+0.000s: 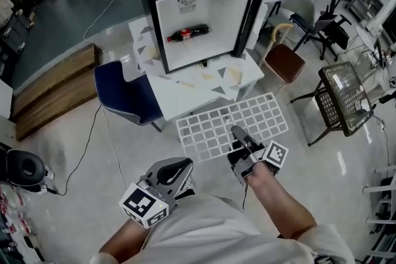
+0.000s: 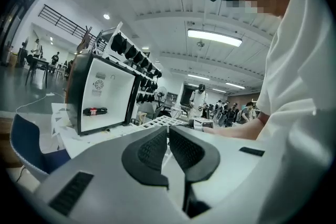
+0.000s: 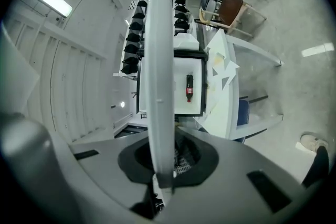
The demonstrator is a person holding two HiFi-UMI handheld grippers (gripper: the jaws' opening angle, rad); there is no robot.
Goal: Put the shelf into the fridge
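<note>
The task is at the carrying stage; the shelf is not yet in the fridge. The white grid shelf (image 1: 232,123) is held roughly flat in the air in front of the person, short of the counter (image 1: 185,93). The right tongs (image 1: 237,133) are clamped on its near edge, and the right gripper view shows the shelf edge-on, running up from between the closed pads. The left tongs (image 1: 179,167) are drawn together on nothing and hang close to the person's body, apart from the shelf. The mini fridge (image 1: 198,15) stands on the counter with its door (image 1: 257,6) swung wide to the right, so the opening needs no more preparing. Inside, a cola bottle (image 1: 187,33) lies on its side partway up the white cavity; what it rests on I cannot make out. What looks to be left is to bring the shelf across to the opening, line its edges up with the side walls at a height clear of the bottle, slide it in level and let go. With one pair of tongs gripping a single edge, the far end may dip, so the idle left tongs could help steady it.
</note>
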